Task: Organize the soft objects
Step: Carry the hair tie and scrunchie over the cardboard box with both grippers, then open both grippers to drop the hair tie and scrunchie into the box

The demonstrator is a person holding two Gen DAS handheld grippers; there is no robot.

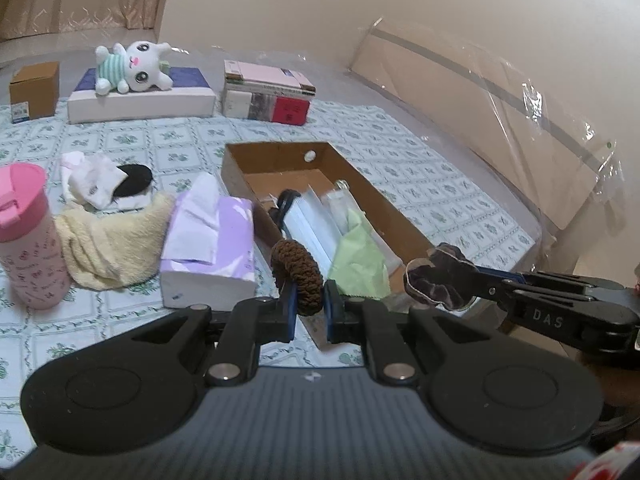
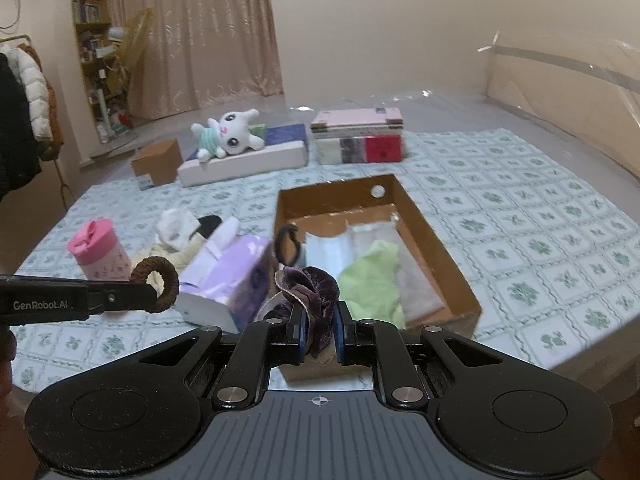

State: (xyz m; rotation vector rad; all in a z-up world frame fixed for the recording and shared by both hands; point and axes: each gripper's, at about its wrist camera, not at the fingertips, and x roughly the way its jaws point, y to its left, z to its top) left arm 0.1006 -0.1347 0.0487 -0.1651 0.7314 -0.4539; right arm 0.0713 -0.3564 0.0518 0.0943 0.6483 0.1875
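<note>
Both grippers loaded, held at the near end of the cardboard box.

The left gripper (image 1: 311, 307) is clamped on a brown knitted hair ring (image 1: 298, 276); the right gripper (image 2: 319, 330) is clamped on a dark purple velvet scrunchie (image 2: 310, 286). Both are held clear of the bed, at the near end of the open cardboard box (image 2: 432, 232), which holds a green cloth (image 2: 374, 280) and white packets. The purple tissue box (image 1: 210, 248), yellow towel (image 1: 108, 244) and pink tumbler (image 1: 28, 236) lie to its left.
</note>
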